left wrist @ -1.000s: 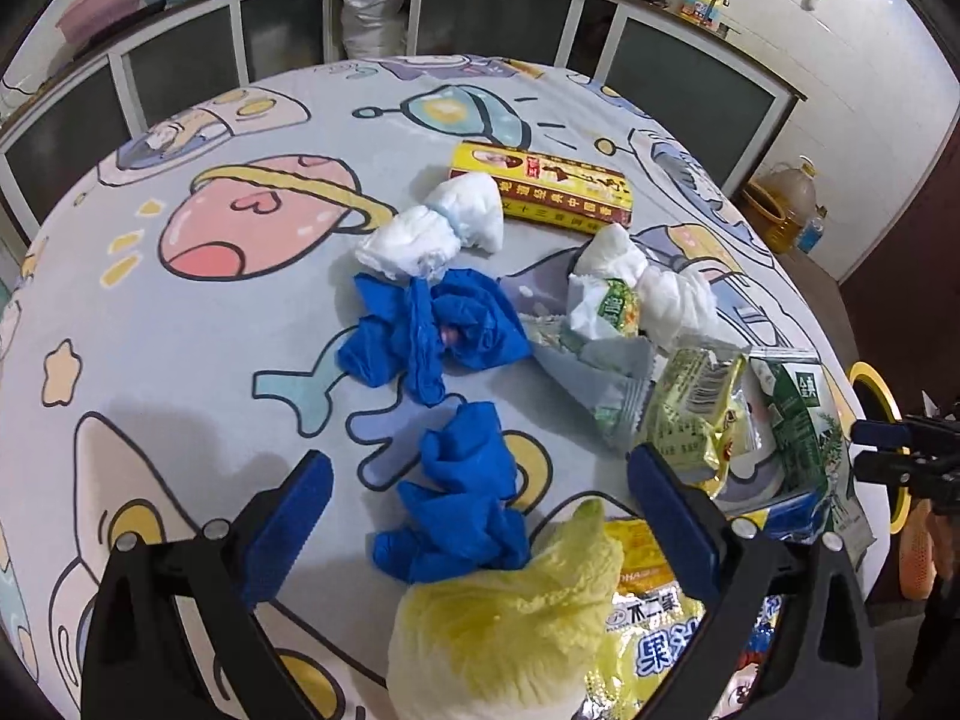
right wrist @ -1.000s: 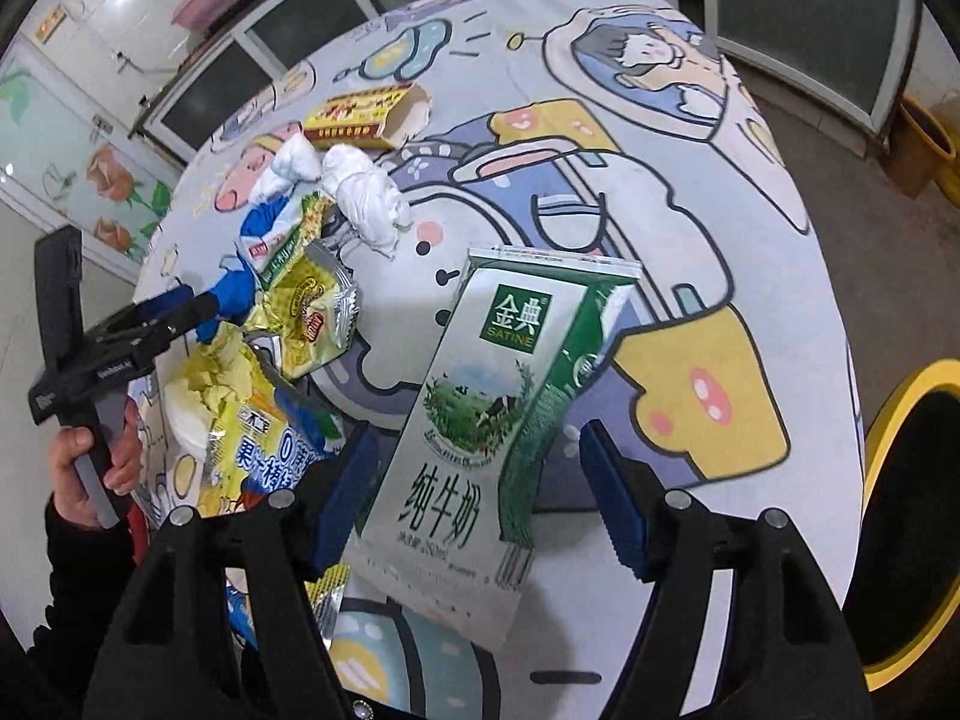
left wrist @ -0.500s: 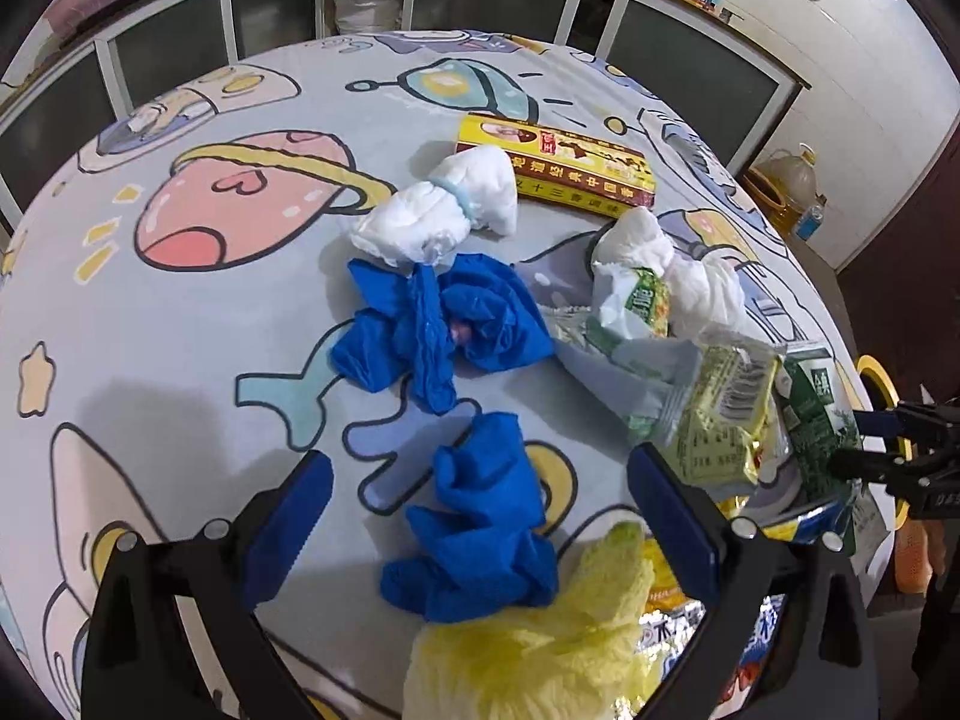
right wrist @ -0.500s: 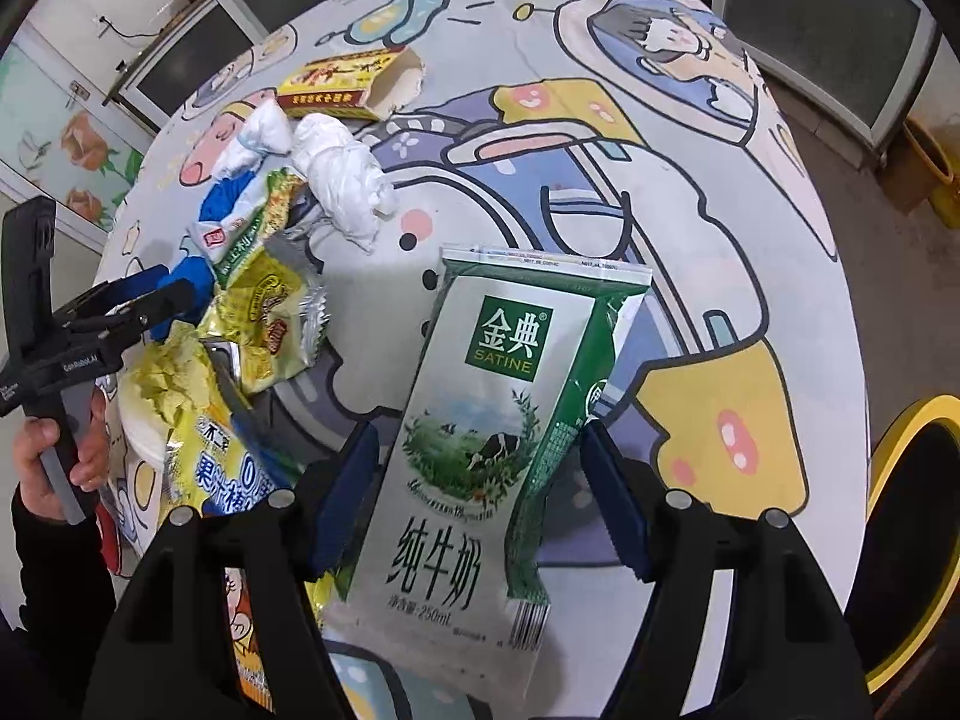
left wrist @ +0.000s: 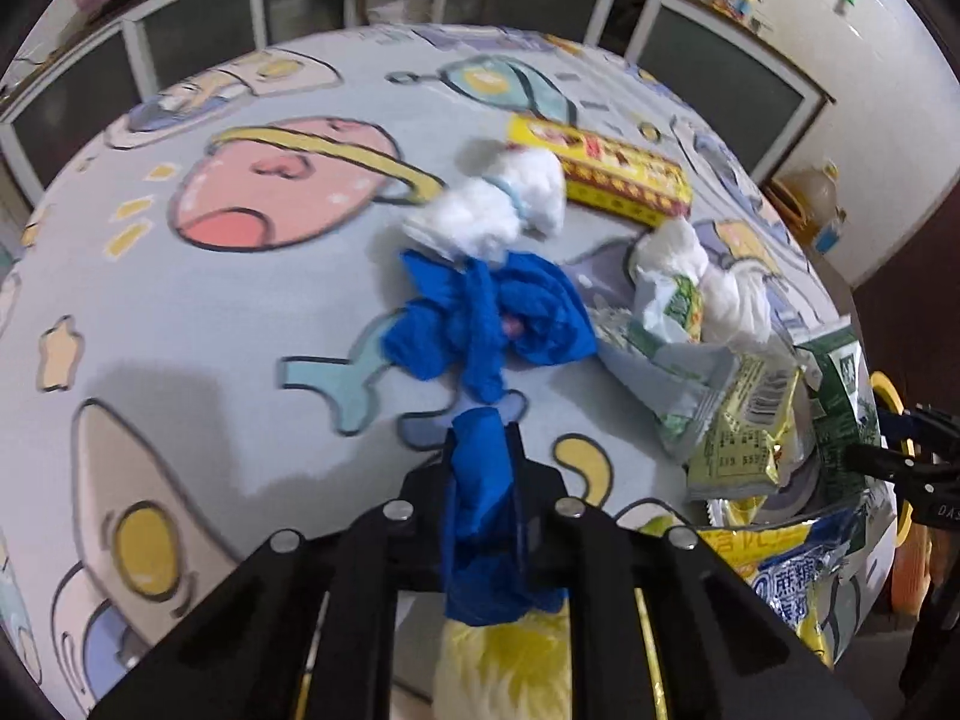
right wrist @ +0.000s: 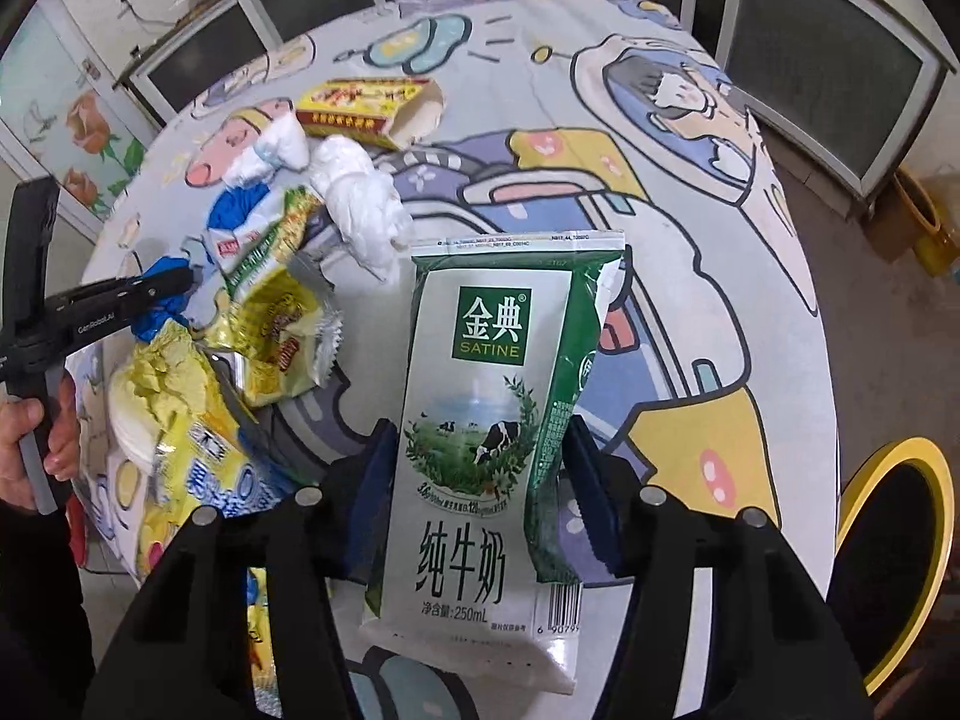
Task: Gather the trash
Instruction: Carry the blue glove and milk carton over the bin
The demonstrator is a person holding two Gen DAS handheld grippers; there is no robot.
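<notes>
Our two grippers are black with blue pads on the fingers and round silver screws. Our left gripper has small white letters on its side. We wear a black sleeve.

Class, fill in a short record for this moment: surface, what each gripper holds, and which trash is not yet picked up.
surface: round table with a cartoon cloth
left gripper: jaws have just been closing, now shut on a blue glove
right gripper: jaws have just been closing around a milk carton, pads at its sides
not yet picked up: second blue glove, white tissue wads, yellow box, snack wrappers
</notes>
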